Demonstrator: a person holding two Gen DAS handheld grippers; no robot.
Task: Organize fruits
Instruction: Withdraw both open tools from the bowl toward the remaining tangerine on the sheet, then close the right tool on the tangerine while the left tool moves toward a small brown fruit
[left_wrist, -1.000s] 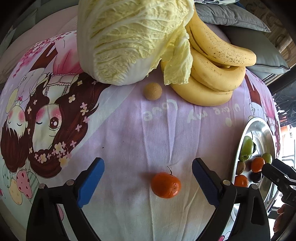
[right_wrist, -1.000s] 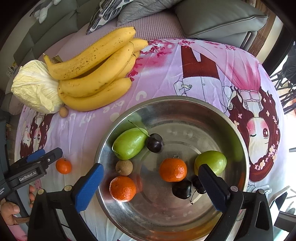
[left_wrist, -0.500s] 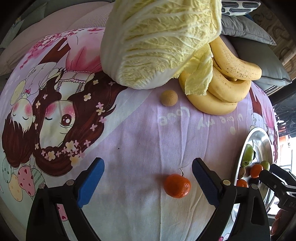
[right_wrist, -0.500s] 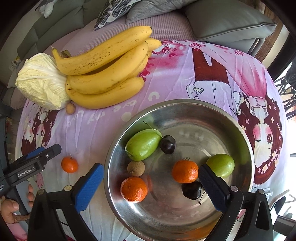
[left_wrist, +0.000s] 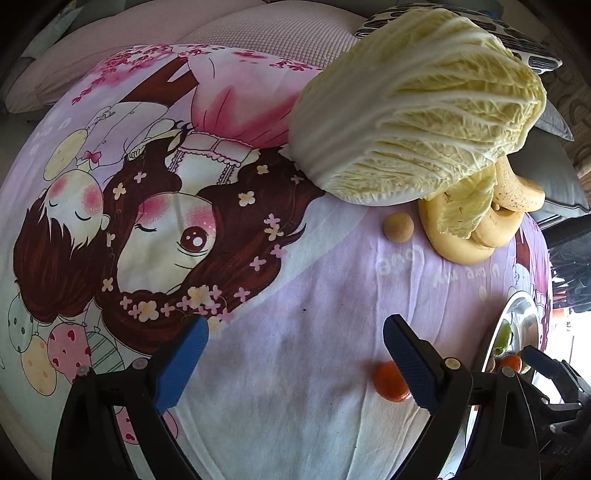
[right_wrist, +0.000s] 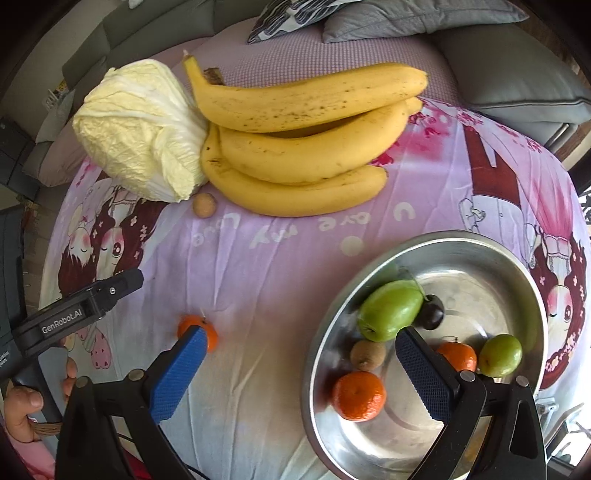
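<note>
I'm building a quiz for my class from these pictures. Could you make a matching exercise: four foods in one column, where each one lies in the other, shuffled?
Things:
1. bananas
2. cabbage
3. kiwi
4. lone tangerine

Places:
A. on the cloth, partly behind a finger of the right claw
B. inside the bowl
C. far side of the cloth, left of the bananas
D. far side of the cloth, right of the cabbage

Pairs: 1-D, 2-C, 3-B, 4-A
</note>
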